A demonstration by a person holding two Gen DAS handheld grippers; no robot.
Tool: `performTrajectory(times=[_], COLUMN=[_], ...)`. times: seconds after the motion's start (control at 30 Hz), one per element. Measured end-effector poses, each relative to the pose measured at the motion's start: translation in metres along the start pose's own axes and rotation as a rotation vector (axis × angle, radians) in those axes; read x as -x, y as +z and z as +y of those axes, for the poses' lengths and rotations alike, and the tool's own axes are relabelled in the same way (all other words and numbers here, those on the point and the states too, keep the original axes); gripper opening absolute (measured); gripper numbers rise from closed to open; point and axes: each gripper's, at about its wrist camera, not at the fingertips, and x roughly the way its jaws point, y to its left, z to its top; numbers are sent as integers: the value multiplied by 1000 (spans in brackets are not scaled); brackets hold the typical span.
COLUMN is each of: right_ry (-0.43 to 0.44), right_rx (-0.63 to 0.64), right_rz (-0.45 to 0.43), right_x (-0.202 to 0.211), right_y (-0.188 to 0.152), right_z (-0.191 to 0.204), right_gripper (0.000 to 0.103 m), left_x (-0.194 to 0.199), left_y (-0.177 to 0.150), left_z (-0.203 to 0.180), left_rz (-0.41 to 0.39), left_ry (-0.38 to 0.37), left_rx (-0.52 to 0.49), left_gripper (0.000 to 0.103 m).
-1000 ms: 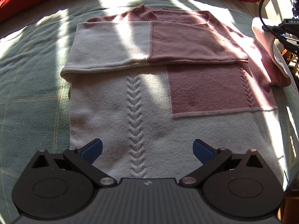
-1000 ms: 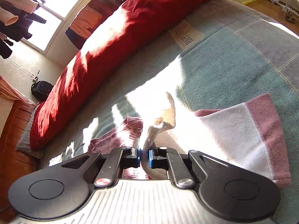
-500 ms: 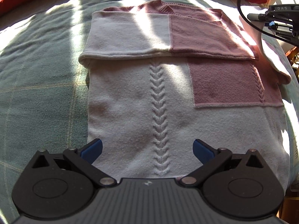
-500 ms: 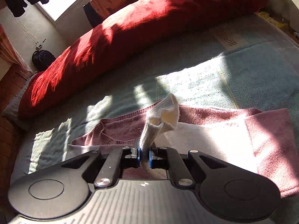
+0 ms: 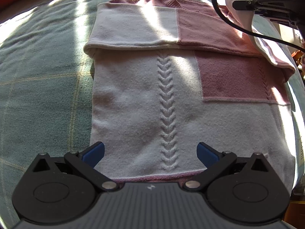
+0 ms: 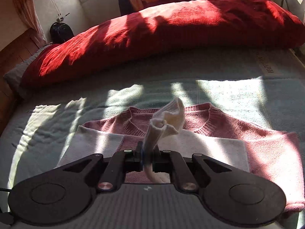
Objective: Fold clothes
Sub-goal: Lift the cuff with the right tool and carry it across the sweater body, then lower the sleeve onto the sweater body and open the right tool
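Folding the second sleeve [image 6: 165, 122] across the sweater [image 5: 144, 103]: right gripper [image 6: 147, 156] pinches its cuff; left gripper [image 5: 150, 150] hovers open; next, lay it flat ahead.

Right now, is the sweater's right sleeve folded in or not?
Not yet: the right gripper holds the sleeve lifted above the sweater.

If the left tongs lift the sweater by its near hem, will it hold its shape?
Probably not. The sweater is soft knit, and the cuff pinched in the right tongs crumples and droops, so the hem would likely sag. The sleeve folded across the chest lies loose and may slide off. It looks thick, so likely fairly heavy.
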Motion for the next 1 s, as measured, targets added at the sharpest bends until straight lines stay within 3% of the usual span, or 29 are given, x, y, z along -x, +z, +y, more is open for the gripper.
performTrajectory(times=[0.27,0.63,0.77,1.0], right_ry=[27,-6,-7,83], right_rx=[84,204,232,236], right_rz=[47,93,119,117], right_x=[-24,-50,-60,-38], right_y=[-7,-25,-32,-35], right_z=[29,54,56,59], right_gripper=[9,10,16,24], left_x=[0,-2,-3,-2], left_y=[-3,-7,-8,-6], left_z=[6,12,13,12], left_rz=[1,8,10,2], left_ry=[-2,-5,-5,1], left_rx=[10,20,25,17], left_gripper=[102,102,102,102])
